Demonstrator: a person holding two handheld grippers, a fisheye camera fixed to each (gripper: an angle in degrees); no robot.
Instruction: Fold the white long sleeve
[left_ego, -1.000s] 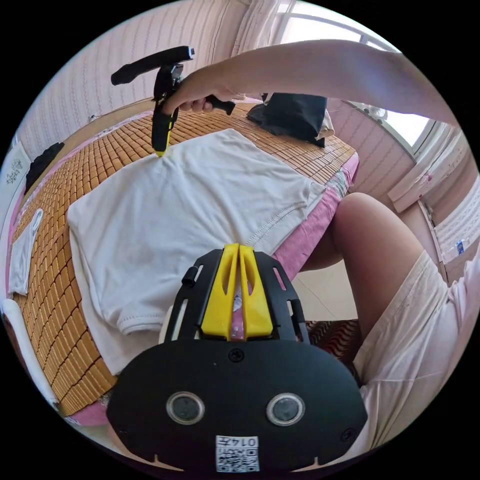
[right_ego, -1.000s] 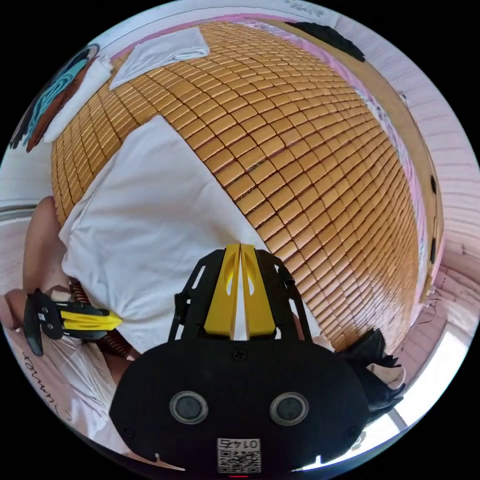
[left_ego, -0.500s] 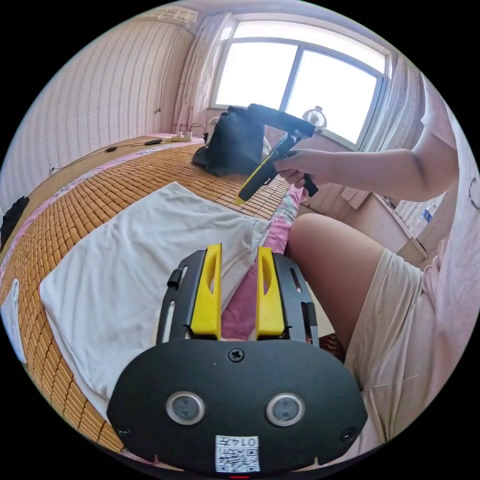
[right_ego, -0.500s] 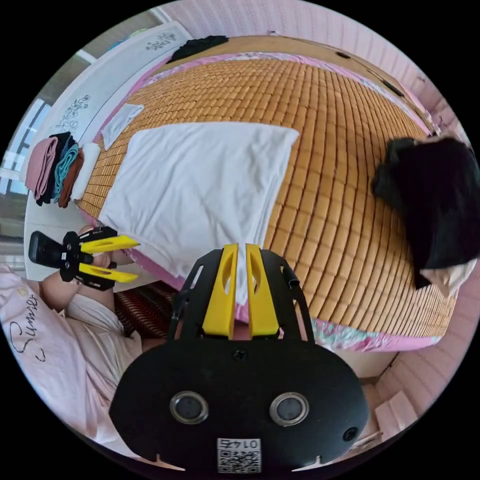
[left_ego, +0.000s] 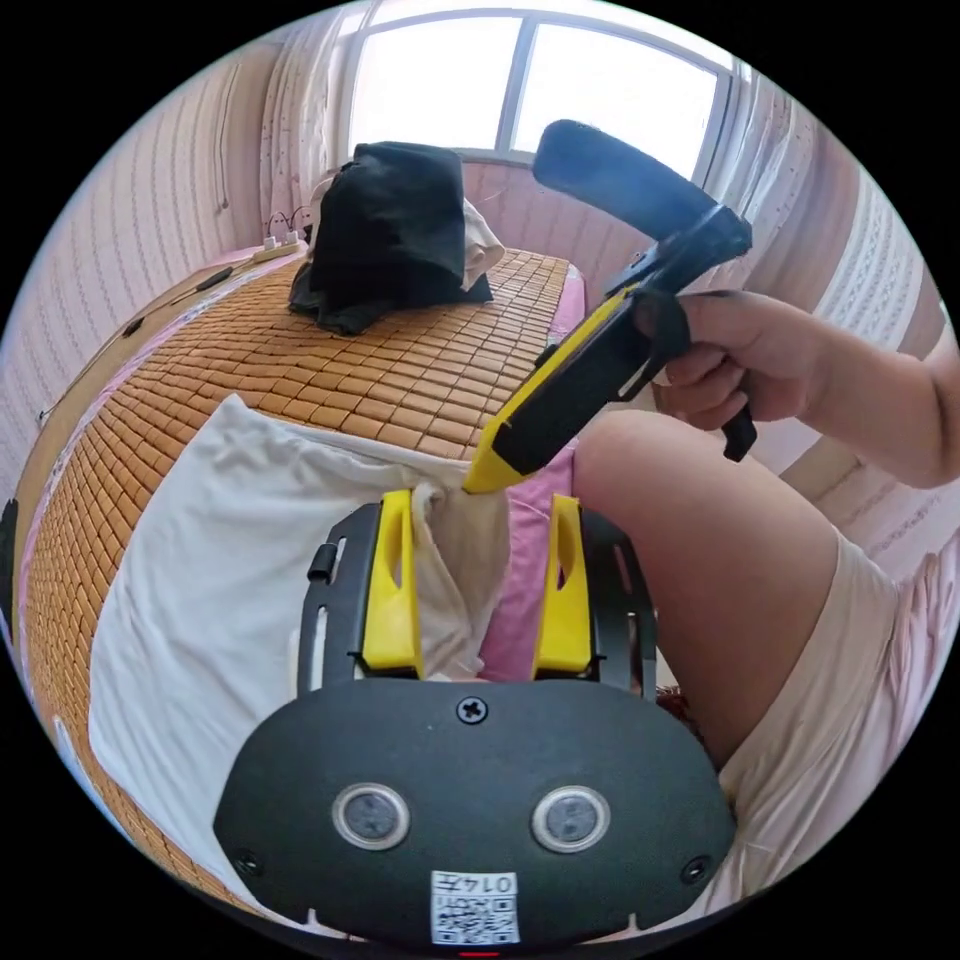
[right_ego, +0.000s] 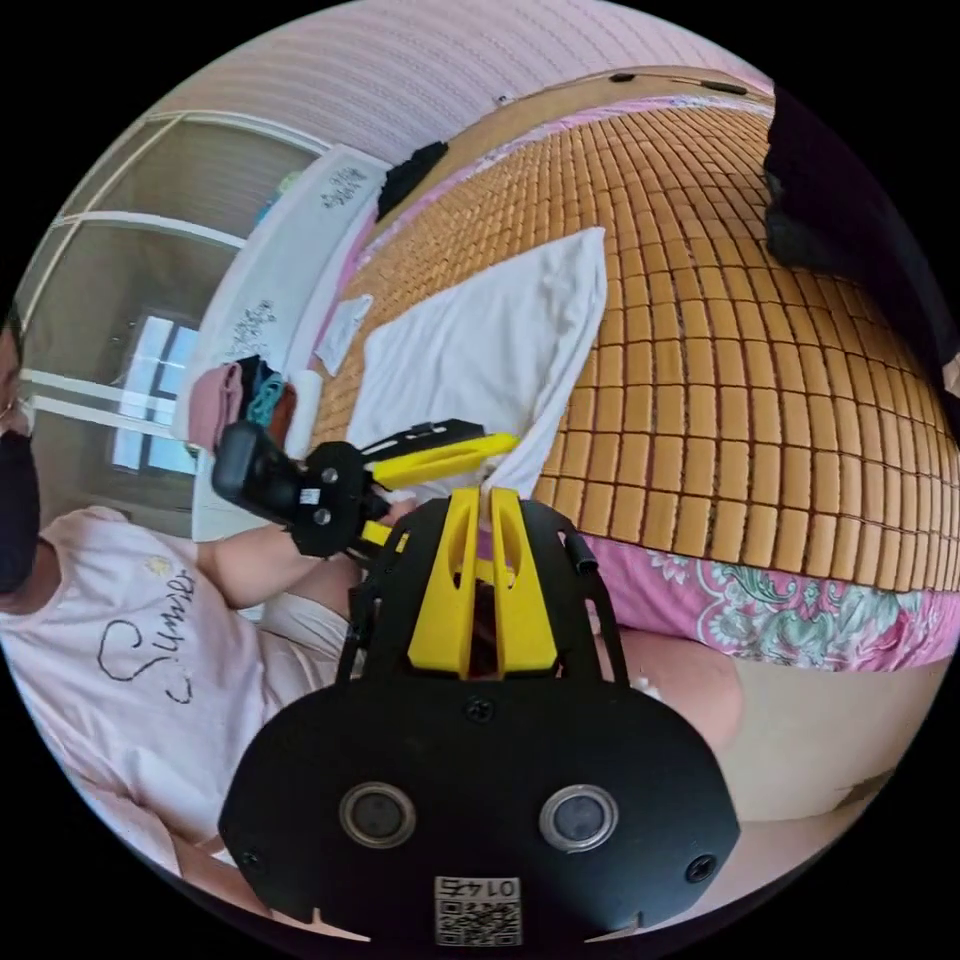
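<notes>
Your white long sleeve (left_ego: 230, 560) lies part-folded on the bamboo mat (left_ego: 400, 370) of the bed, its near corner hanging over the pink edge (right_ego: 760, 610) by your knee. Your right gripper (left_ego: 480, 475) has its 2 jaws nearly together on that corner and appears to pinch it, though the tips hide the contact in the right gripper view, where the cloth (right_ego: 490, 350) rises to a peak at the jaws. Your left gripper (left_ego: 480, 570) is wide open, with the bunched corner sitting between its 2 jaws against the left one, not yet clamped.

To do this step well, close the left gripper on both layers of the corner, low on the bunch, before the right lets go. Then move the right gripper along the near edge to the next corner, so you lift a straight hem. Keep the cloth taut between the 2 grips, and clear of the black bundle (left_ego: 390, 230) at the far end.
</notes>
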